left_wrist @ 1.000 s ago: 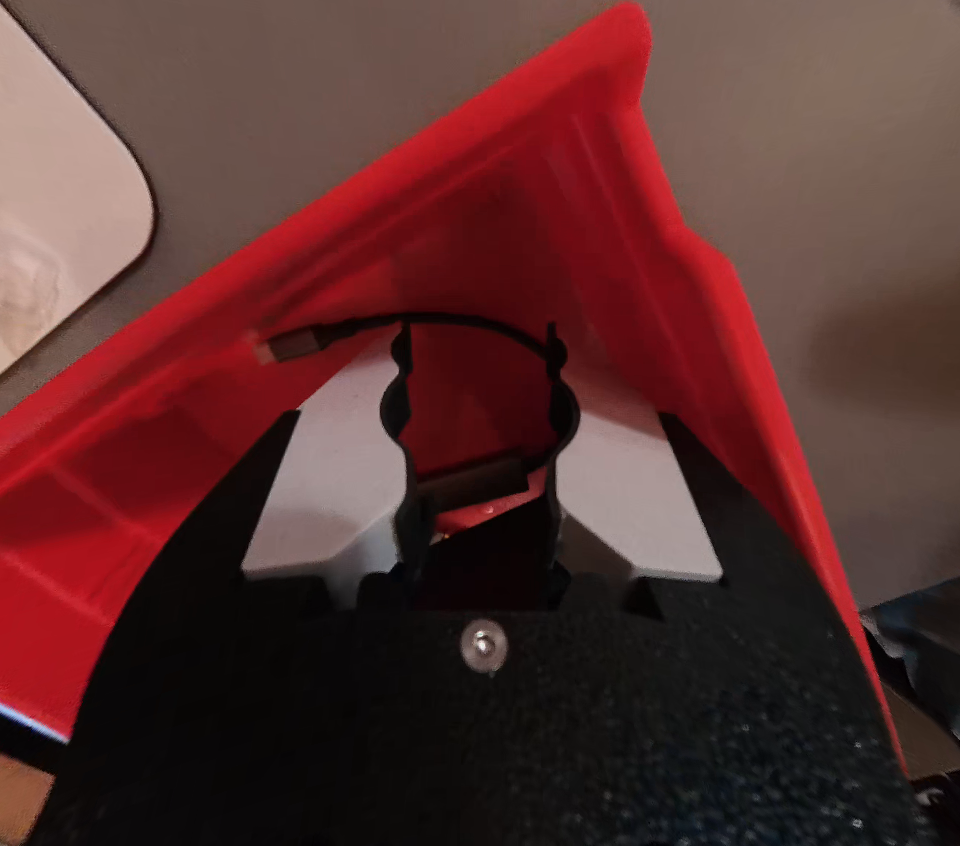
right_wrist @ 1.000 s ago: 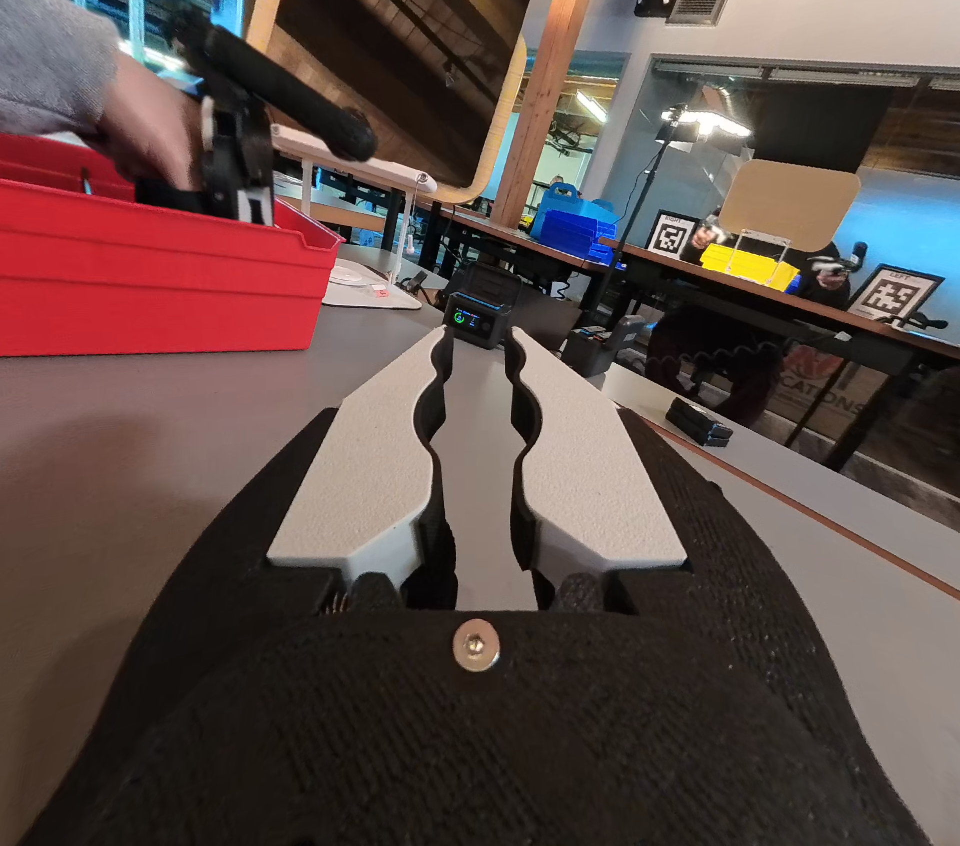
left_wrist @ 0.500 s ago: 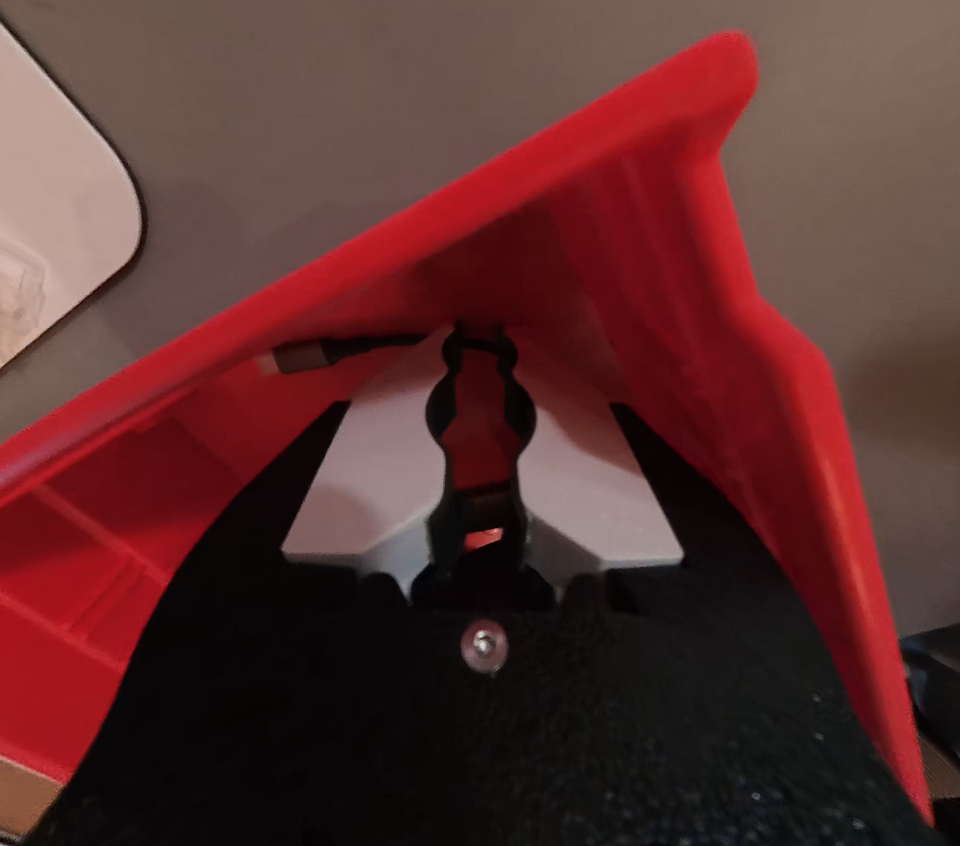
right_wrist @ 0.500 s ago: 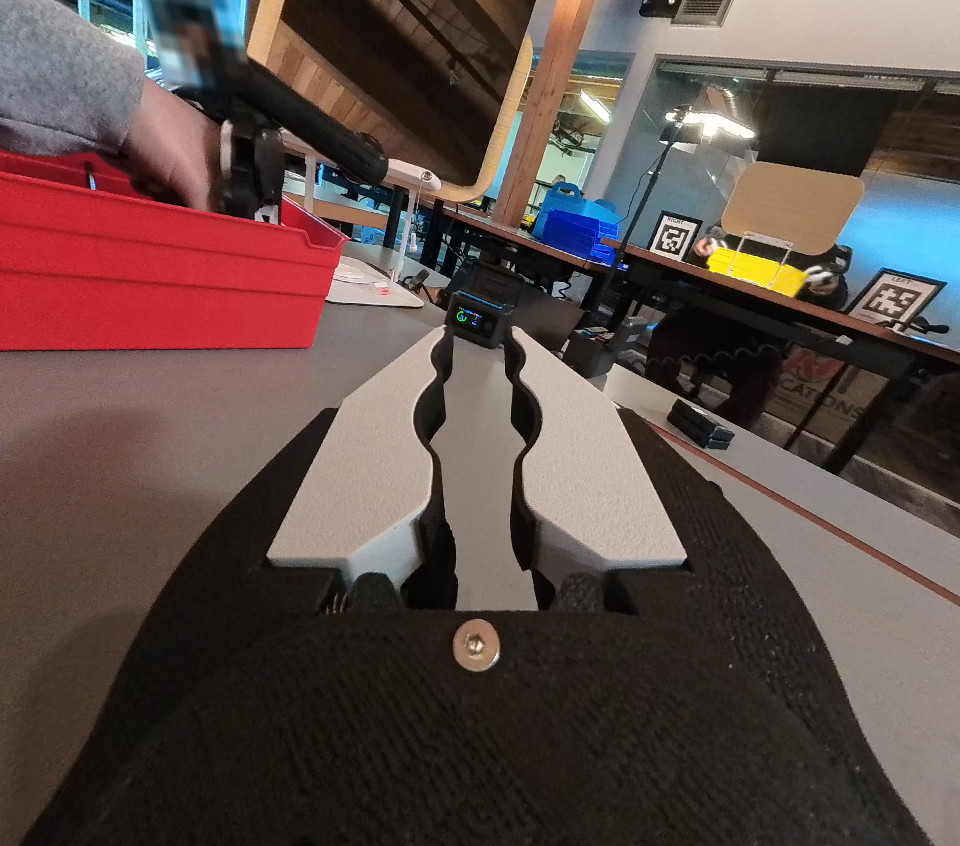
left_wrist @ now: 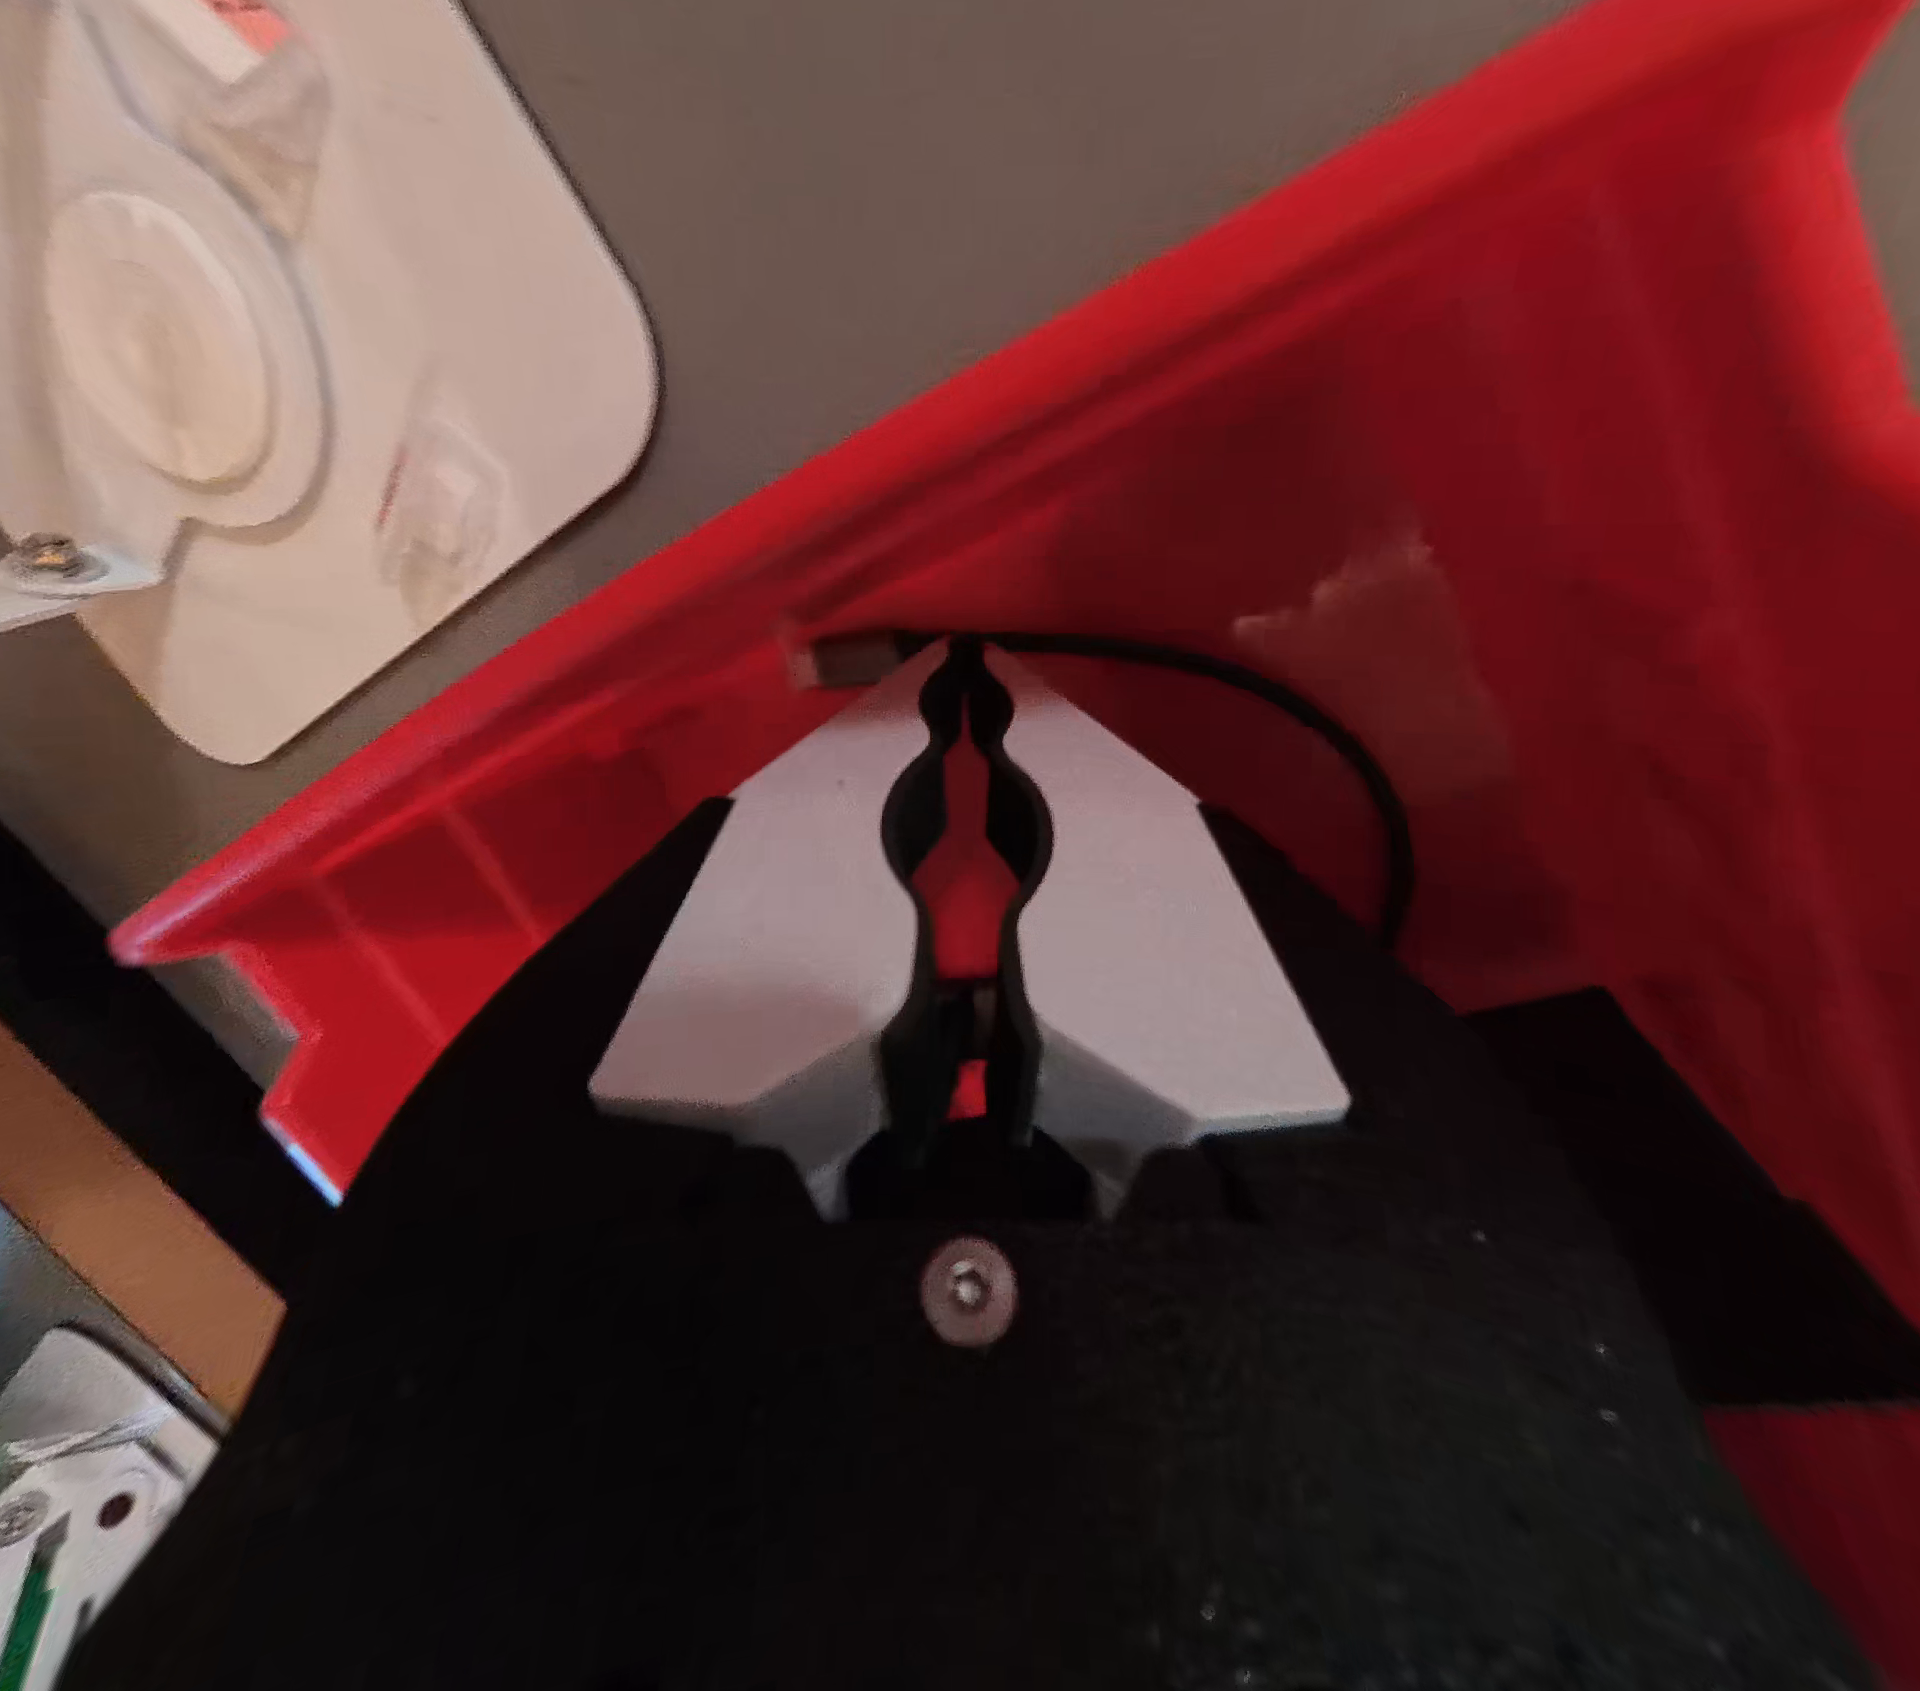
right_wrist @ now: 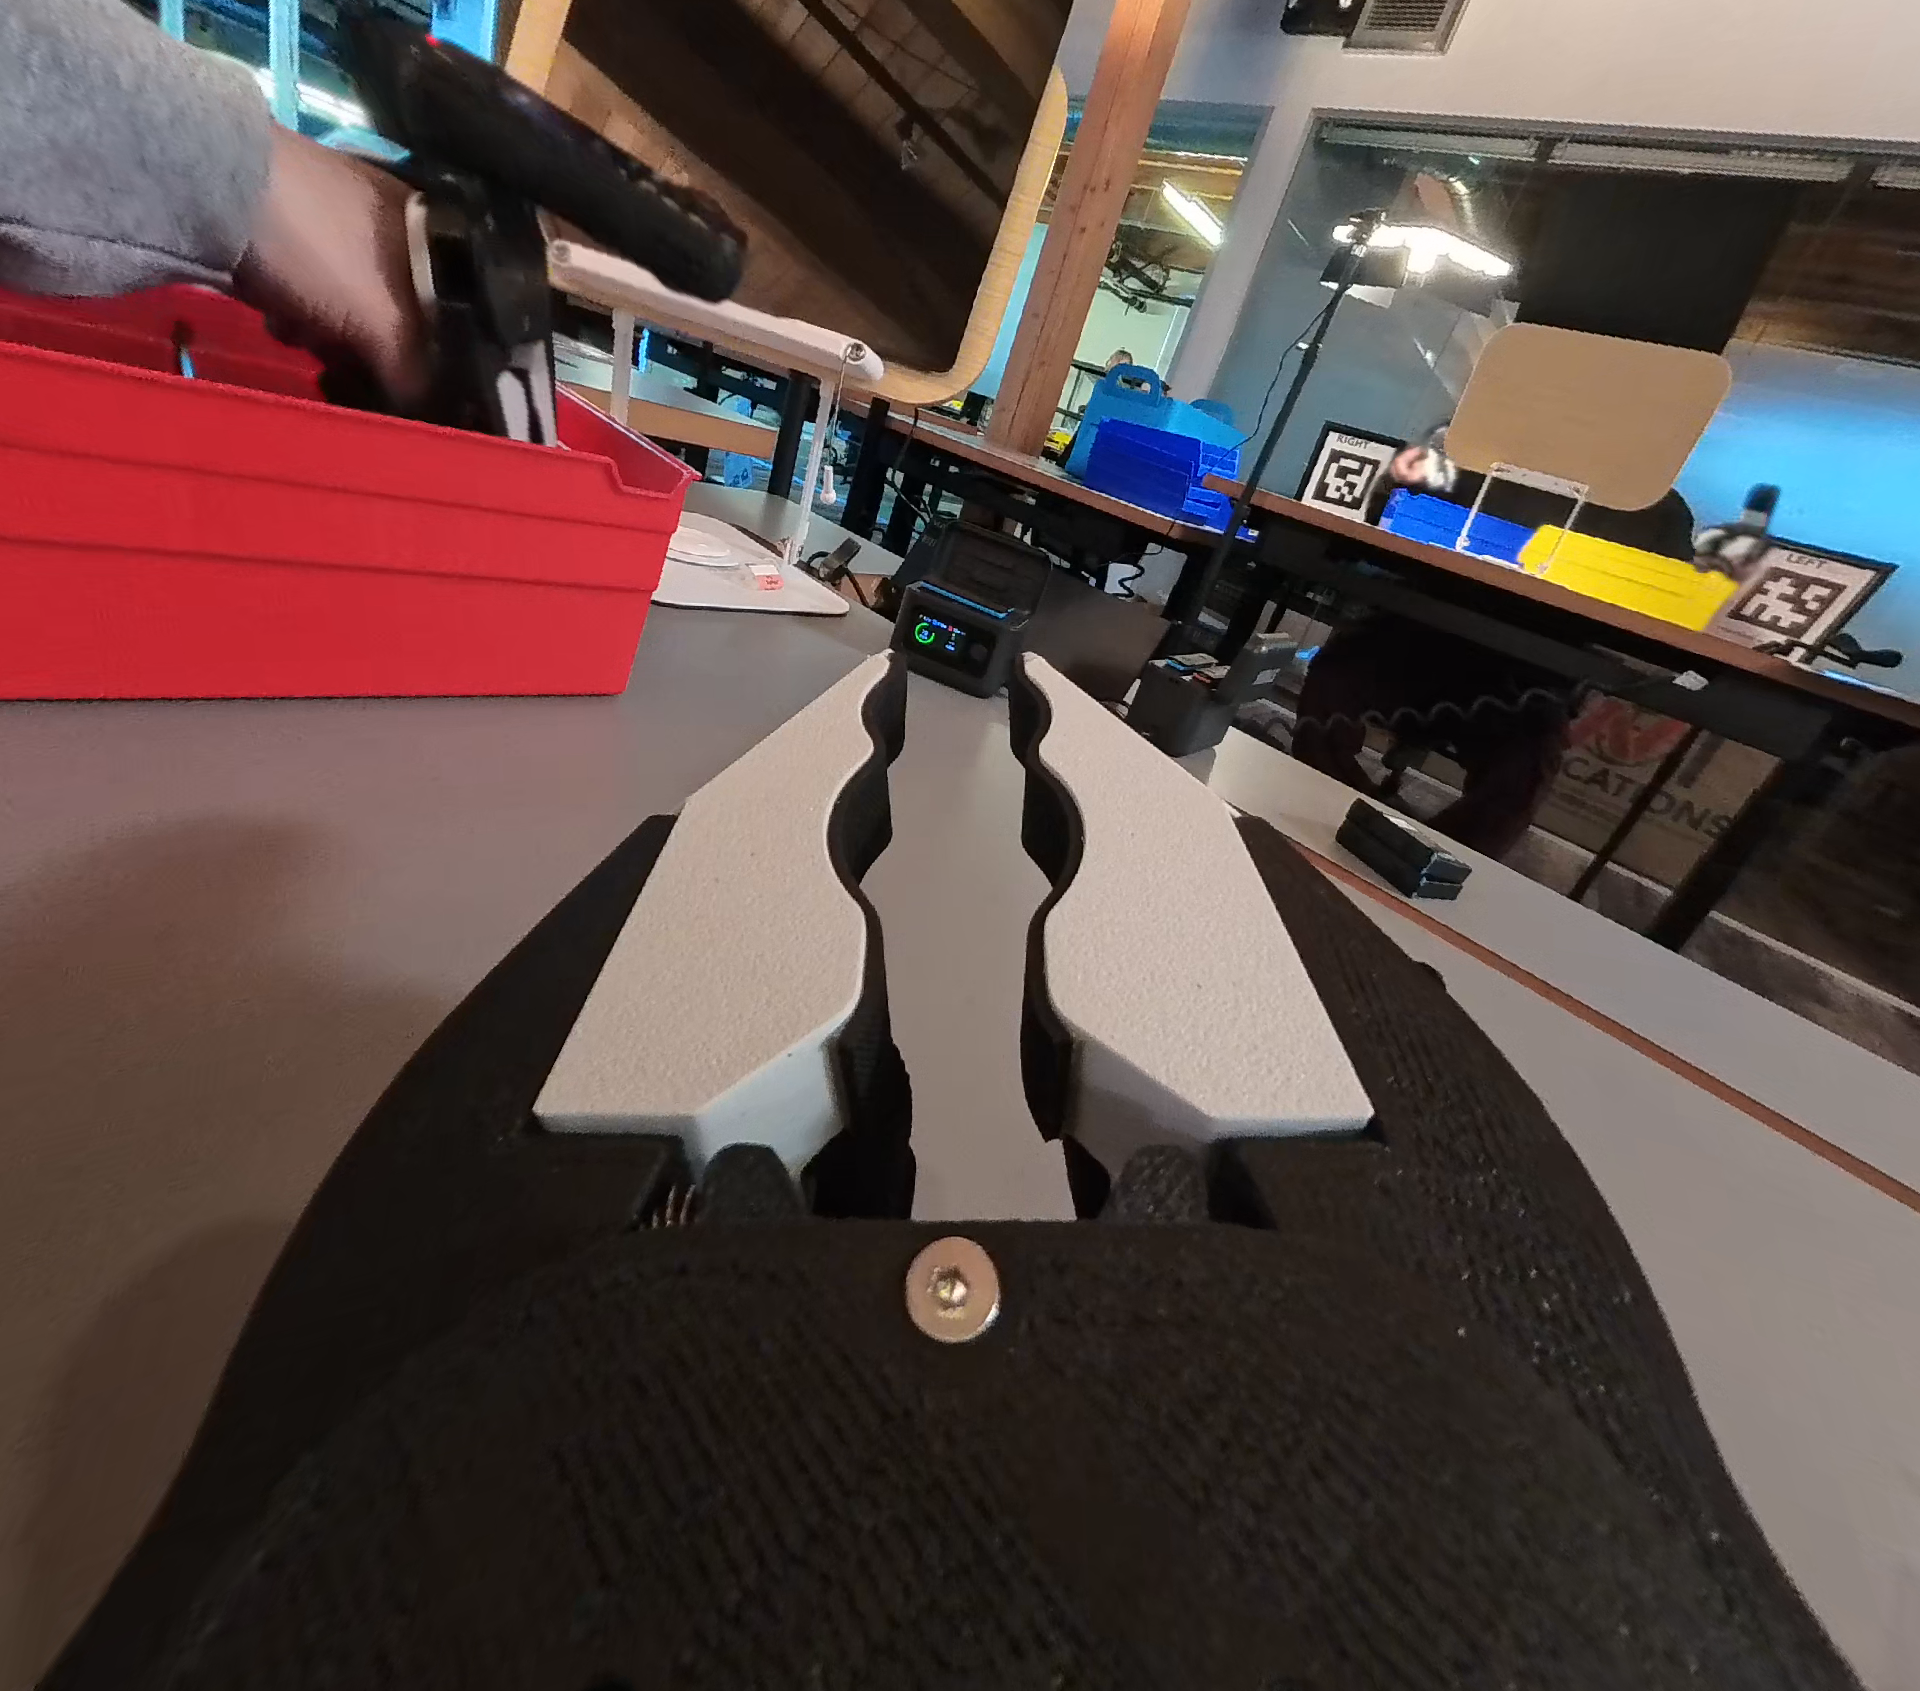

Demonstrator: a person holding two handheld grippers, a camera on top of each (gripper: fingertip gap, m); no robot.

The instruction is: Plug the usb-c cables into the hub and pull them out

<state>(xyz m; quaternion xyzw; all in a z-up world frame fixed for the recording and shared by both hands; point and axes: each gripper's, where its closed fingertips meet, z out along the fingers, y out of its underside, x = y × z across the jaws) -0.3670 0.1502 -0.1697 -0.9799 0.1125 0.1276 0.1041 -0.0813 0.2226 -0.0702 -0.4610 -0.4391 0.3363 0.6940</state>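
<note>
My left gripper [left_wrist: 964, 656] is inside a red bin [left_wrist: 1247, 415], shut on a thin black USB-C cable [left_wrist: 1340, 753] just behind its grey plug [left_wrist: 847, 662]. The plug sticks out to the left of the fingertips, against the bin's inner wall. The cable loops away to the right and down behind the gripper. No hub shows clearly. My right gripper [right_wrist: 956, 675] lies low over the grey table [right_wrist: 312, 862], jaws a little apart and empty. In the right wrist view the left gripper [right_wrist: 488, 353], held by a hand, dips into the red bin [right_wrist: 312, 561].
A white pad [left_wrist: 488, 207] with clear plastic pieces lies beyond the bin's far wall; it also shows in the right wrist view [right_wrist: 748, 587]. A small black device with a lit screen [right_wrist: 961, 639] stands ahead of my right gripper. A dark flat box [right_wrist: 1403, 852] lies on the neighbouring table.
My left gripper's jaws went from wide open to shut around the cable by the plug, and the gripper shifted left along the bin wall. The right gripper has not moved.
</note>
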